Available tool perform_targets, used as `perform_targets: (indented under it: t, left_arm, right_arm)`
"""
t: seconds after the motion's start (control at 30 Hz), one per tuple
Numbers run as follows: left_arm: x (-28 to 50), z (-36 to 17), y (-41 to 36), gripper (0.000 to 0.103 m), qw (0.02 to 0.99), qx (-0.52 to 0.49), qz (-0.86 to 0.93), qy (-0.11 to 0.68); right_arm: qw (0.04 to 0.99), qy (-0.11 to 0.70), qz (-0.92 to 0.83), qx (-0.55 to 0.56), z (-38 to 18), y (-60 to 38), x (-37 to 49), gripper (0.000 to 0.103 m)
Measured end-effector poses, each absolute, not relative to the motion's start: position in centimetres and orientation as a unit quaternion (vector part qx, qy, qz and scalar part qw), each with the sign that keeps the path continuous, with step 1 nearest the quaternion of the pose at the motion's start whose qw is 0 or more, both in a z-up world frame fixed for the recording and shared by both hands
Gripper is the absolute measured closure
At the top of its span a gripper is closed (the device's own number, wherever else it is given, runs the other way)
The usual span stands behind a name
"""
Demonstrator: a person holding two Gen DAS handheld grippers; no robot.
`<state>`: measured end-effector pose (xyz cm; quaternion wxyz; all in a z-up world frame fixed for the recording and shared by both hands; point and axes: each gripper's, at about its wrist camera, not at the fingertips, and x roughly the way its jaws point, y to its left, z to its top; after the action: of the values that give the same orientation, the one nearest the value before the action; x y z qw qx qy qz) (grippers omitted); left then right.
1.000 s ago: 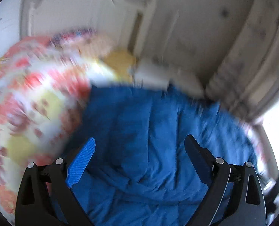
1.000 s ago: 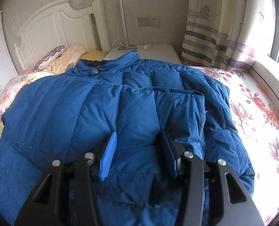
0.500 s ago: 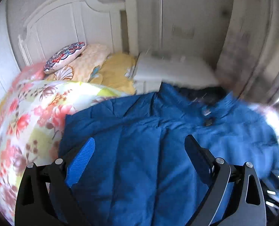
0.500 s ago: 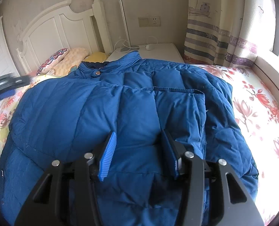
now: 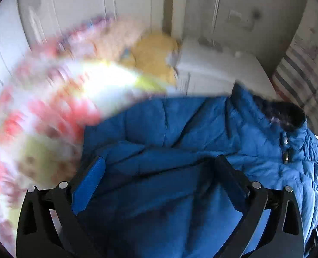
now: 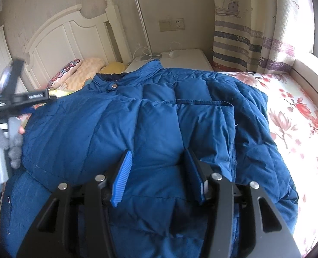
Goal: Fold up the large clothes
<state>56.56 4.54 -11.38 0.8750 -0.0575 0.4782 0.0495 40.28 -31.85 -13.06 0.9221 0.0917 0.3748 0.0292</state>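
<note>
A big blue quilted jacket (image 6: 159,111) lies spread on the bed, its collar with a metal snap (image 6: 113,85) toward the headboard. My right gripper (image 6: 157,151) rests low on the jacket's front with its jaws partly apart. A band of jacket lies between its pads, and no clear pinch shows. My left gripper (image 5: 160,160) hovers over the jacket (image 5: 180,124) near its rumpled left shoulder. Its jaws are wide and still opening, with fabric below them and none gripped. In the right wrist view the left gripper (image 6: 19,101) shows at the left edge, held by a grey-gloved hand (image 6: 12,148).
A floral sheet (image 6: 292,116) covers the bed to the right of the jacket. A floral quilt (image 5: 40,118) is bunched on the left. Pillows (image 6: 88,68) lie against the white headboard (image 6: 72,36). A white nightstand (image 6: 180,58) and striped curtain (image 6: 245,32) stand behind.
My left gripper has swung in over the jacket's left shoulder and sunk closer to it, entering the right wrist view at the left edge. My right gripper has kept still.
</note>
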Motion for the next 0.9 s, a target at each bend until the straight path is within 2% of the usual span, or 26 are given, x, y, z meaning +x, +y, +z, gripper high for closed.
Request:
perform_targets:
  t: [0.13, 0.23, 0.27, 0.43, 0.53, 0.63, 0.9]
  left_arm:
    - [54.9, -10.3, 4.2, 0.006, 0.891, -0.038, 0.033, 0.451]
    - [50.3, -7.7, 3.8, 0.005, 0.915, -0.056, 0.013, 0.399]
    - [48.6, -7.4, 2.8, 0.005, 0.920, -0.028, 0.009, 0.391]
    - [47.3, -11.6, 0.4, 0.004, 0.899, 0.044, 0.017, 0.435]
    - [46.9, -12.0, 0.5, 0.004, 0.906, 0.047, 0.016, 0.421]
    - [46.4, -12.4, 0.7, 0.004, 0.908, 0.040, 0.012, 0.417]
    - [46.4, -12.6, 0.9, 0.004, 0.911, 0.031, 0.007, 0.412]
  right_arm:
    - [0.922, 0.375, 0.032, 0.092, -13.1, -31.8, 40.3, 0.052]
    - [0.922, 0.375, 0.033, 0.095, -13.1, -31.9, 40.4, 0.052]
    - [0.922, 0.374, 0.033, 0.095, -13.1, -31.9, 40.4, 0.052]
    - [0.922, 0.374, 0.033, 0.096, -13.1, -31.9, 40.3, 0.052]
    - [0.922, 0.374, 0.032, 0.092, -13.1, -31.9, 40.3, 0.051]
    - [0.920, 0.382, 0.035, 0.078, -12.8, -31.4, 40.4, 0.045]
    - [0.937, 0.350, 0.019, 0.006, -8.7, -25.3, 42.3, 0.045]
